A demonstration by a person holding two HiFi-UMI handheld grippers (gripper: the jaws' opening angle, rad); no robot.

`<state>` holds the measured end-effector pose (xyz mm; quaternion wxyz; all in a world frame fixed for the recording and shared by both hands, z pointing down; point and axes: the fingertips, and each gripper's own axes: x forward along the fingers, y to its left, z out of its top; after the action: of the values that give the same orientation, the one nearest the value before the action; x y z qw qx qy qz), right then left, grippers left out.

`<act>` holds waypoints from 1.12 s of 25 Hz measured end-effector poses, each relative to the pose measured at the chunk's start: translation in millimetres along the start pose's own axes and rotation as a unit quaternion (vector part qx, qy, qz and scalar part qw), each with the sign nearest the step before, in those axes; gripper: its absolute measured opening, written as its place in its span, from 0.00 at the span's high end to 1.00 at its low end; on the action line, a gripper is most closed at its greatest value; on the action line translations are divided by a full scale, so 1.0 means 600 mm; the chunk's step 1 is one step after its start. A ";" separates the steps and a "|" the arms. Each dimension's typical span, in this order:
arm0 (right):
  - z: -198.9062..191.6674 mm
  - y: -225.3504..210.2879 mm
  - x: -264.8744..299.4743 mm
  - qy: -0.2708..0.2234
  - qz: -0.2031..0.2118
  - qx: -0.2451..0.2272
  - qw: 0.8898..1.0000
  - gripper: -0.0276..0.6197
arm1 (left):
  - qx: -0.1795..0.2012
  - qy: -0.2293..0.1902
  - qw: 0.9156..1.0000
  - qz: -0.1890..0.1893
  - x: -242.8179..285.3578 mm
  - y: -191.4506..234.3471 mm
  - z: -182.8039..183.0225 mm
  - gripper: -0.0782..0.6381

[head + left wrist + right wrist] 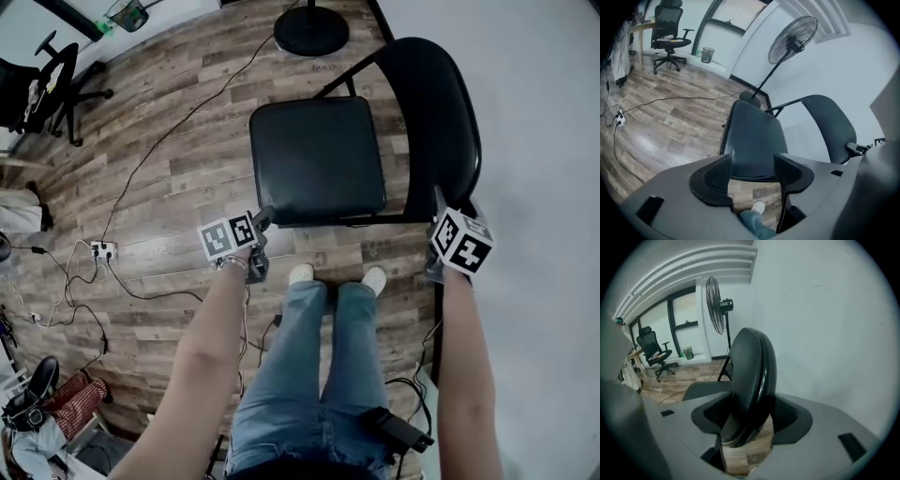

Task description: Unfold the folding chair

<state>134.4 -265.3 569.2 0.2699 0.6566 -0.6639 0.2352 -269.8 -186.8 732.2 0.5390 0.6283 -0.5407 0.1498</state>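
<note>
The right claw (751,417) has its jaws apart astride the rim of the backrest (752,366). The padded edge stands between the two pads, close to both but not clamped. The left claw (753,180) is open too, with nothing in it. Between its jaws show only the front edge of the seat (754,140), which lies beyond the tips, and a strip of floor below. In the head view this claw hangs near the seat's near left corner.

The folding chair (317,159) stands opened on the wooden floor (169,159), seat flat and backrest up at the right (hard by the pale wall (544,112)). It is directly ahead of the person's white shoes (302,273) and jeans (319,375). Past the chair stands a pedestal fan (793,40), its round base just behind the seat. Cables run over the boards to a power strip (103,250) at the left. Farther off, an office chair (670,35) and a mesh waste bin (707,54) stand by the windows.
</note>
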 end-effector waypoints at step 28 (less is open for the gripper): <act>0.073 0.018 -0.184 0.070 0.006 -0.099 0.993 0.59 | 0.193 -0.004 0.981 0.021 -0.212 -0.192 0.093 0.49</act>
<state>120.3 -212.0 463.2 0.3785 0.6046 -0.6670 0.2152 -242.0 -186.7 554.0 0.4024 0.7093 -0.5171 0.2601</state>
